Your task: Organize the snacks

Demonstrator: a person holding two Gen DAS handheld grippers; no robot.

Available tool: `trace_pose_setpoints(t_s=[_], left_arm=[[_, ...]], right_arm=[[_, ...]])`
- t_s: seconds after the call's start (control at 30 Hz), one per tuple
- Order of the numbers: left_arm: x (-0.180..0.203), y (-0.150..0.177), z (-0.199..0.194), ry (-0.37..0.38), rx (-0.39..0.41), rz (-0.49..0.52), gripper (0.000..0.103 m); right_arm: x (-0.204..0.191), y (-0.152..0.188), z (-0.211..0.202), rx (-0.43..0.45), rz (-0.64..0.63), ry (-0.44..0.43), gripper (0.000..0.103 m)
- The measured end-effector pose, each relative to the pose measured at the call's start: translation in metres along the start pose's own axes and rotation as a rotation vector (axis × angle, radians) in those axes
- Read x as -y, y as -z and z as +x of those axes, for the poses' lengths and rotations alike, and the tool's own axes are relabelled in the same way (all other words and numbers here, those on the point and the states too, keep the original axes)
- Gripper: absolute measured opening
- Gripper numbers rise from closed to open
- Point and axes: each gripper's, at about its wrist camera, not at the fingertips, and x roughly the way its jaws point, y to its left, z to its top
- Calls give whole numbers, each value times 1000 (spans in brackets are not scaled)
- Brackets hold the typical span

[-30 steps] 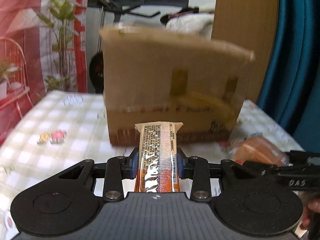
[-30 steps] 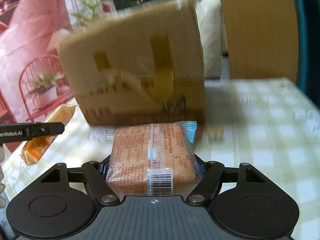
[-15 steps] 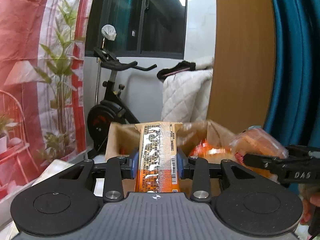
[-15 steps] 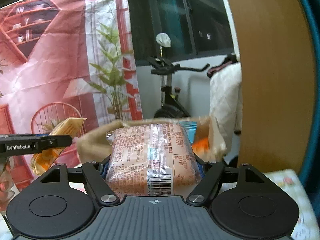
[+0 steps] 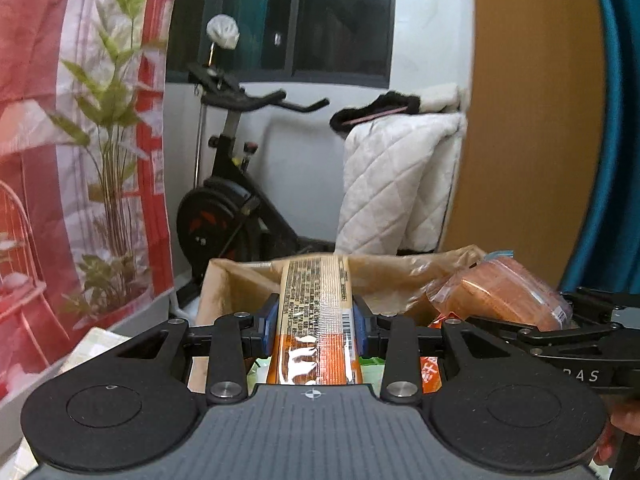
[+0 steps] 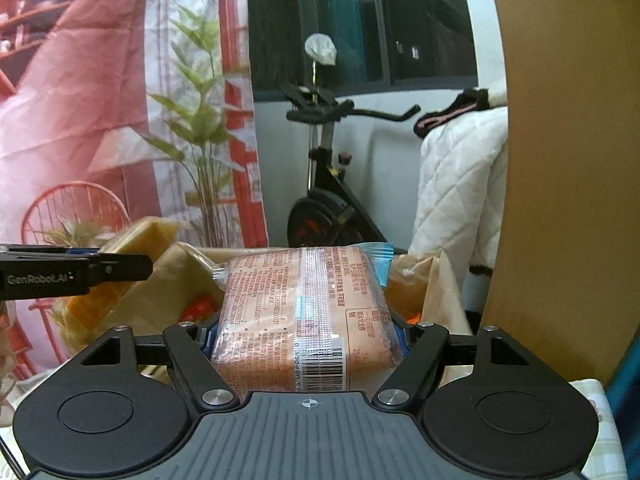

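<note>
My left gripper (image 5: 314,324) is shut on a long, narrow orange snack bar (image 5: 316,312), its printed back upward, held over the open top of a brown cardboard box (image 5: 236,276). My right gripper (image 6: 306,336) is shut on a wide orange biscuit pack (image 6: 304,308) with a barcode, also above the cardboard box (image 6: 188,280). In the left wrist view the biscuit pack (image 5: 500,292) hangs at the right in the other gripper. In the right wrist view the snack bar (image 6: 132,256) shows at the left. Orange and green packets (image 5: 430,372) lie inside the box.
A checked tablecloth (image 6: 596,432) shows at the lower corners. Behind the box stand an exercise bike (image 5: 232,208), a white quilted blanket (image 5: 400,184), a wooden panel (image 5: 528,120), a teal curtain (image 5: 620,152) and a red printed backdrop (image 5: 60,120). A hand (image 5: 616,432) shows at the right edge.
Both grippers have risen and moved forward with their snacks, from facing the box's front wall low over the table to being above its open top. Both grips are unchanged.
</note>
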Motion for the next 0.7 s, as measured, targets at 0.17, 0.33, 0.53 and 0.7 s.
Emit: trace_pose_setpoints(t_s=[0.17, 0.33, 0.53, 0.7], left_arm=[[1, 4, 13, 5, -22, 24, 39], [-2, 2, 6, 32, -11, 22, 64], [1, -8, -29, 47, 8, 44, 81], [13, -12, -74, 19, 54, 72, 89]], right_arm=[[-2, 9, 16, -39, 1, 10, 72], [0, 10, 8, -21, 26, 25, 89], [1, 2, -26, 1, 39, 43, 100], [-14, -10, -66, 3, 21, 89, 102]])
